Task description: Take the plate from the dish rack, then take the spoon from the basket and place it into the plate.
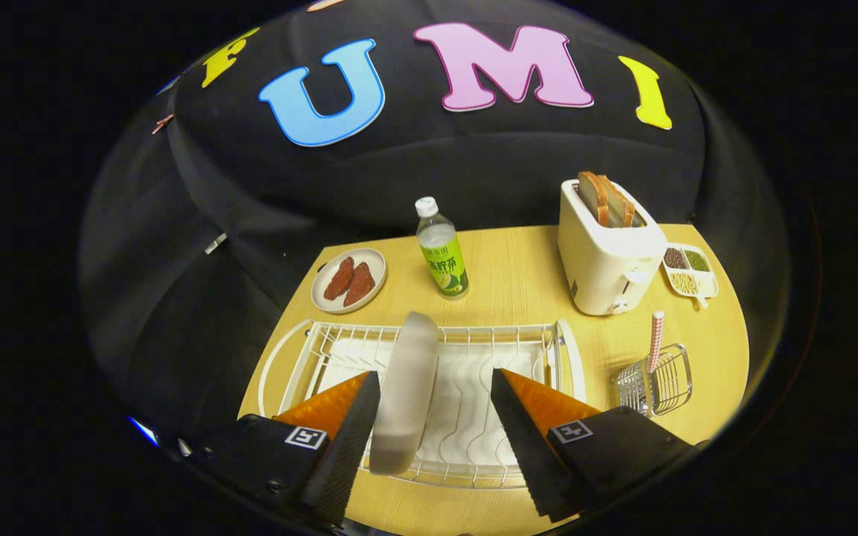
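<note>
A grey plate (404, 394) stands on edge in the white wire dish rack (474, 346), seen edge-on. My gripper (435, 383) hangs above the rack's front and is open. The plate's rim lies between the fingers, close to the left finger (351, 428) and well apart from the right finger (522, 424). To the right of the rack sits a small wire basket (660, 383). A spoon with a red-and-white checked handle (655, 341) stands upright in it.
On the wooden table (518, 279) beyond the rack stand a green-labelled bottle (442, 249), a white toaster (608, 257) with bread slices, a plate of dark meat pieces (349, 280) and a divided dish of beans (688, 272). The table's front edge lies just below the fingers.
</note>
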A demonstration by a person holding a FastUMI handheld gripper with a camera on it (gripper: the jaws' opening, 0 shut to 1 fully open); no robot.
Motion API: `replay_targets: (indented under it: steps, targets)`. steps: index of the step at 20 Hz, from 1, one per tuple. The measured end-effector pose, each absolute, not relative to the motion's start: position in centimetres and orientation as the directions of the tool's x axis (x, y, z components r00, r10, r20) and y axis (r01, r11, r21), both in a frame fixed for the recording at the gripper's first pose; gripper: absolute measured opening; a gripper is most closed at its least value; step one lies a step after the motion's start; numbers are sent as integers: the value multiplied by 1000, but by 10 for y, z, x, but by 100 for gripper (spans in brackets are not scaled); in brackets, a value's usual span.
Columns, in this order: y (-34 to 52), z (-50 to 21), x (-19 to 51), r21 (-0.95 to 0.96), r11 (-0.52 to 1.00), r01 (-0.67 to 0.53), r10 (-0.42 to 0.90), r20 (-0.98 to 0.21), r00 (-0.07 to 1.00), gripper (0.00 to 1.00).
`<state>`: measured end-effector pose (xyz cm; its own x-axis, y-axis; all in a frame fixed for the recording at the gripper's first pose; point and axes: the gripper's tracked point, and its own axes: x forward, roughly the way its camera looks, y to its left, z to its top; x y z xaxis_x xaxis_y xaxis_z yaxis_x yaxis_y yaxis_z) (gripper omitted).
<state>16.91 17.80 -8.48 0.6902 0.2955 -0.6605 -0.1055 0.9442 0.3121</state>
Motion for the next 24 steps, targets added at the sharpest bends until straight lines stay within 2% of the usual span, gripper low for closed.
replay_targets:
  steps: [2,3,6,7,10,13,24]
  targets:
    - [184,-94,171,332,939,-91,307,-687,658,85]
    - [188,-99,171,338,937,-84,310,-698,646,76]
    - [193,-111,170,343,938,-51,303,-738,603,60]
    - [195,-115,170,338,940,-46,296,-741,602,48]
    - [191,-118,170,296,955,-32,256,-760,597,45]
    - [189,-117,169,264,964,-13,217,-765,607,33]
    - [192,-91,174,90,995,-51,101,-722,685,33]
